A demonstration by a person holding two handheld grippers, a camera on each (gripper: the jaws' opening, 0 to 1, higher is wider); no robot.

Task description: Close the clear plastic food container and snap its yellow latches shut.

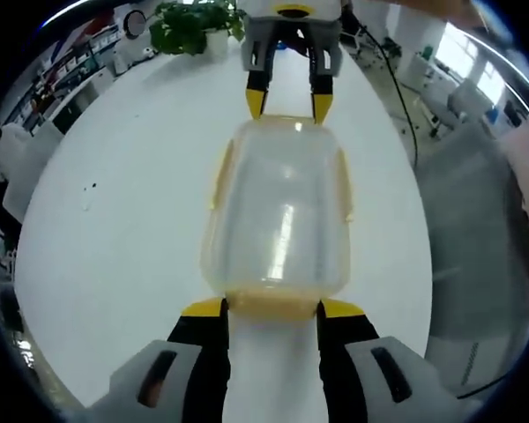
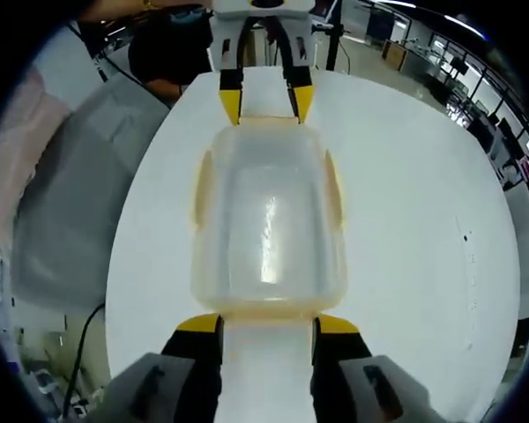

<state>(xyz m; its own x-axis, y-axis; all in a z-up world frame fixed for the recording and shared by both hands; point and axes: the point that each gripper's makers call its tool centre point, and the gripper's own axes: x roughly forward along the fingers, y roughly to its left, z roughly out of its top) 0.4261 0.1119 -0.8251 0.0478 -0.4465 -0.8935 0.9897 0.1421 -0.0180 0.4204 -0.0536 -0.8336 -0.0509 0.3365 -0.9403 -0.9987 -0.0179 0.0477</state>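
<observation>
Left gripper view. The clear plastic food container point(image 1: 278, 211) lies on a round white table point(image 1: 115, 220), lid on, its long axis running away from the camera. Yellow latches show on its sides: one on the left edge point(image 1: 220, 176), one on the right edge point(image 1: 342, 181), and one along the near end point(image 1: 273, 304). The left gripper point(image 1: 273, 307) rises from the bottom of the view with its yellow-tipped jaws set wide, one at each near corner of the container, so that the near end lies between them; the tips appear to touch or nearly touch the corners, and contact cannot be told for certain. At the far end the right gripper point(image 1: 288, 104) comes in from the top, its two yellow tips spread and meeting the far rim. A potted plant point(image 1: 194, 26) stands beyond the far edge of the table.

Right gripper view. The same container point(image 2: 269, 225) is seen from the opposite end, with side latches at left point(image 2: 201, 185) and right point(image 2: 333, 189). The right gripper point(image 2: 268, 323) holds its jaws wide, bracketing the near end. The left gripper point(image 2: 266, 104) stands at the far rim, jaws spread. A black cable point(image 2: 84, 339) trails on the floor beside the table point(image 2: 406, 220).
</observation>
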